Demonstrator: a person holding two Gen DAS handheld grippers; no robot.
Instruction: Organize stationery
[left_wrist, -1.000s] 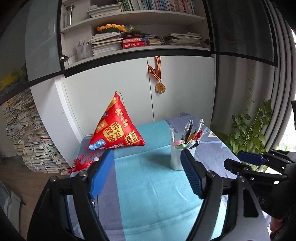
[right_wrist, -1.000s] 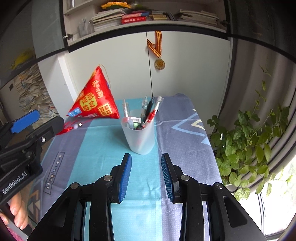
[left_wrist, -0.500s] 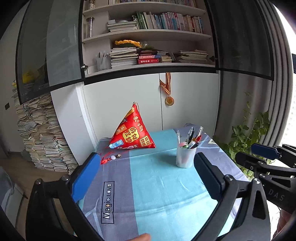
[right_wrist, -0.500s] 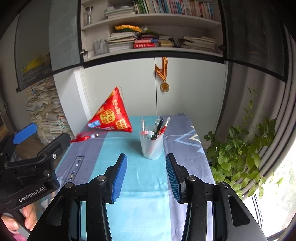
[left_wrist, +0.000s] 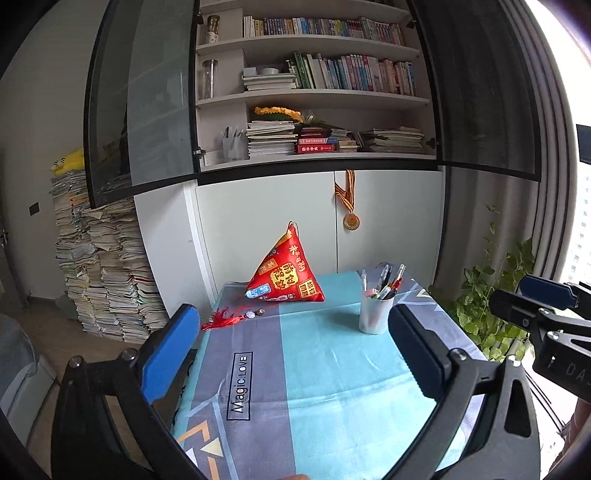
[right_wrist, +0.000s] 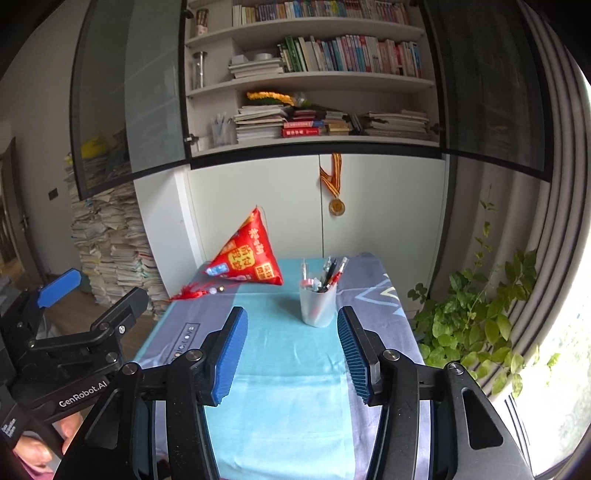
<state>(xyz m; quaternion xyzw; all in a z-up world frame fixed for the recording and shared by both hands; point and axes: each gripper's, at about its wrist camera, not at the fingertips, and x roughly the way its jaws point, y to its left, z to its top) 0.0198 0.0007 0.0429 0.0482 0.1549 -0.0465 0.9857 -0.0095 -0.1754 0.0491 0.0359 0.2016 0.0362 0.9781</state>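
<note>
Pen cup (right_wrist: 318, 305) stands near the table (right_wrist: 295, 369) far-right edge.

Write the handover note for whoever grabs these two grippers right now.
Left gripper: open, empty, held above the near part of the table.
Right gripper: open, empty, also back from the work.
Pen cup: upright on the tablecloth toward the far right, holding several pens.
Red pyramid-shaped pouch sits left of the cup, apart from it, its tassel trailing left.
Done: pens are all in the cup; no loose stationery shows on the table.
Left: nothing visible; check beyond the frame before stopping.
</note>
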